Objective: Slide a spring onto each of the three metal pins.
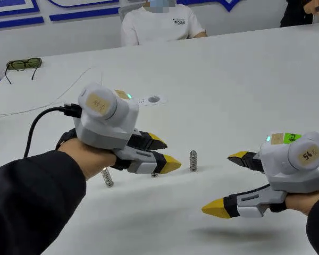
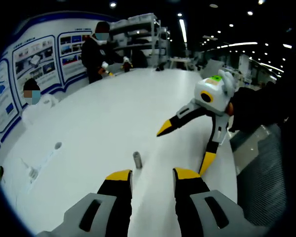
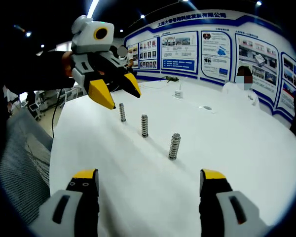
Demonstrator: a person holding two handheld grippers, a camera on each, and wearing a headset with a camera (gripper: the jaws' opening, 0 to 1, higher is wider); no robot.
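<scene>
**Jaws apart on both grippers, springs standing between them**

Your left gripper has its jaws parted by a narrow gap and grips nothing. Your right gripper has its jaws spread wide, also empty. You hold both over the white bench, tips pointing toward each other and well apart.

Three springs stand upright on the bench in a row between the two grippers. In the right gripper view the nearest spring is ahead of your open jaws and the middle spring is behind it. The farthest spring stands just below the left gripper's yellow tips. Whether a pin runs inside each coil, you cannot tell. In the head view the middle spring is partly hidden behind the lower left jaw, and the farthest spring stands near your left hand.

A black cable leaves the back of the left gripper. Farther off on the bench lie a pair of dark glasses and a small white tag with a hole. A person in a white shirt sits at the far edge.
</scene>
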